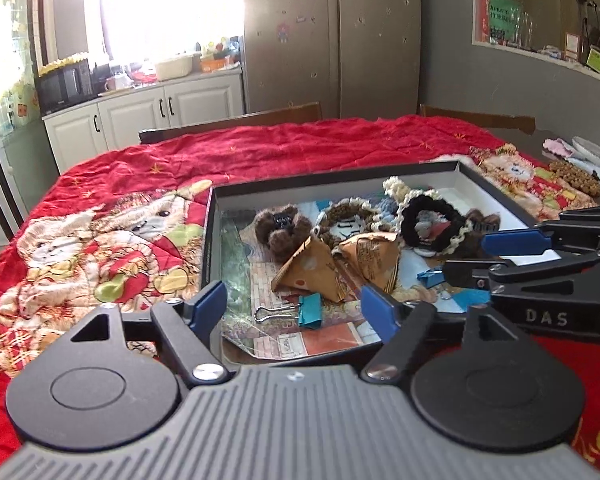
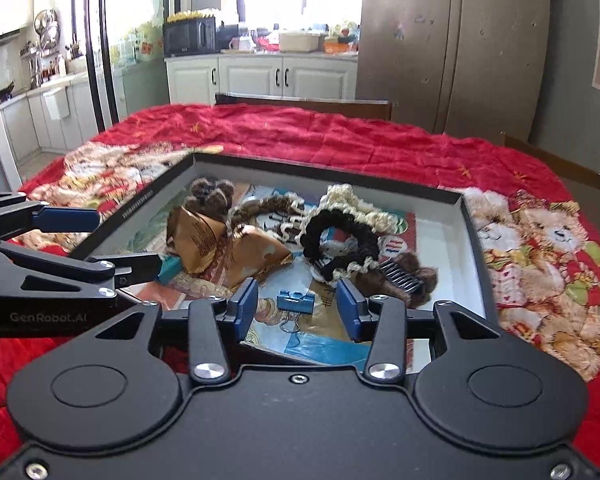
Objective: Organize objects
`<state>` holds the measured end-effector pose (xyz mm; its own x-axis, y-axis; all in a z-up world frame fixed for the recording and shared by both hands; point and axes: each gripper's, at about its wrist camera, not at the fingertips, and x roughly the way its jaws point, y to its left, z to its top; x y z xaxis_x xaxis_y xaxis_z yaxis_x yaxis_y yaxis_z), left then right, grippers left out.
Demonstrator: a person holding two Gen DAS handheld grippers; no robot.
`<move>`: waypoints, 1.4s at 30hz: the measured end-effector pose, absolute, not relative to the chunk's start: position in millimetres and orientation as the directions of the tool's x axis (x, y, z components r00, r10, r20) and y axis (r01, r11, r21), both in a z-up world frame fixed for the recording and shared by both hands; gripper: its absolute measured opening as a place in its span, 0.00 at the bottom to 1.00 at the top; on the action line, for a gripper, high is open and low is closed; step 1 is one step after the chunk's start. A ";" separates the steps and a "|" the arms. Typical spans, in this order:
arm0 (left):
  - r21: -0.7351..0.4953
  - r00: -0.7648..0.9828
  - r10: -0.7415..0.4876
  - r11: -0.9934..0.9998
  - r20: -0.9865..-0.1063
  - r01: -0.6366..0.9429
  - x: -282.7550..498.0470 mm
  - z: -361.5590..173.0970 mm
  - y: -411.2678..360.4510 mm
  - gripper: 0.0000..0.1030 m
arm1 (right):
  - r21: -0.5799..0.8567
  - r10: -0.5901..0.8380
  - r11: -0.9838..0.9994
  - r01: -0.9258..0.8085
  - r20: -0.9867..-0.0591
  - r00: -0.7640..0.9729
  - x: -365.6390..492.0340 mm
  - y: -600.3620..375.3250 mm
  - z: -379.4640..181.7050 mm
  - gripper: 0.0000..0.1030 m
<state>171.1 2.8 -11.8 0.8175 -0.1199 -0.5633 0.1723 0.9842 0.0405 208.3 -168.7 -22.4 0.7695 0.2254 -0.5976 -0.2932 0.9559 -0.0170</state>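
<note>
Blue pads stand apart on both tools, and neither pinches anything. Left gripper (image 1: pixel 294 308) hangs spread wide over the box's (image 1: pixel 484 182) near left corner, a teal clip (image 1: pixel 310 310) lying loose on the box floor between its fingers. Right gripper (image 2: pixel 296 310) is parted less widely, with a blue clip (image 2: pixel 296 304) lying free between its pads, untouched as far as I can see.

Both clips sit inside the box, so this reads as the drop-off step, two items delivered at once. Inside too: paper wedges (image 2: pixel 236 248), a black scrunchie (image 2: pixel 340 240), brown fuzzy pieces, a cream one, and a hair comb (image 2: pixel 400 274) at the near right.

Next move, by my judgement: lift clear of the rim without snagging, then look for strays. Brown beads (image 1: pixel 576 178) lie on the cloth far right of the box, a likely candidate.

Underneath, a red quilted cloth (image 1: pixel 260 152) with bear prints covers the table. Beyond: chairs, white cabinets, a microwave (image 2: pixel 190 36), a big steel fridge (image 1: pixel 332 36), bright window glare.
</note>
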 end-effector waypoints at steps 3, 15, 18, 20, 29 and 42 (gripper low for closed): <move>0.033 0.831 -0.113 0.987 -0.544 0.155 160.6 -2.4 5.0 0.88 | -0.015 0.222 0.960 -0.281 -0.573 0.789 194.2 -174.4 -10.6 0.48; 0.013 0.854 -0.121 0.989 -0.506 0.148 106.1 28.6 3.6 1.00 | -0.009 0.194 0.973 -0.230 -0.510 0.838 133.6 -199.6 30.5 0.63; 0.016 0.855 -0.115 0.990 -0.506 0.143 92.7 31.6 4.0 1.00 | -0.005 0.188 0.975 -0.221 -0.507 0.841 120.6 -205.2 34.8 0.66; 0.017 0.855 -0.108 0.991 -0.507 0.135 84.4 32.9 4.6 1.00 | -0.006 0.184 0.976 -0.216 -0.505 0.843 112.1 -208.1 36.8 0.69; 0.001 0.839 -0.103 0.992 -0.535 0.123 52.7 27.3 2.7 1.00 | -0.034 0.167 0.977 -0.210 -0.488 0.857 77.1 -208.1 32.5 0.76; -0.005 0.838 -0.101 0.993 -0.537 0.117 30.1 14.0 -8.2 1.00 | -0.041 0.137 0.981 -0.188 -0.532 0.835 57.5 -208.7 4.4 0.76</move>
<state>30.1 -8.2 14.0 0.8377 -0.1013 -0.5367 0.1166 0.9932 -0.0053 57.5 -208.7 4.4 0.8355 0.1375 -0.5321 -0.1876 0.9814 -0.0410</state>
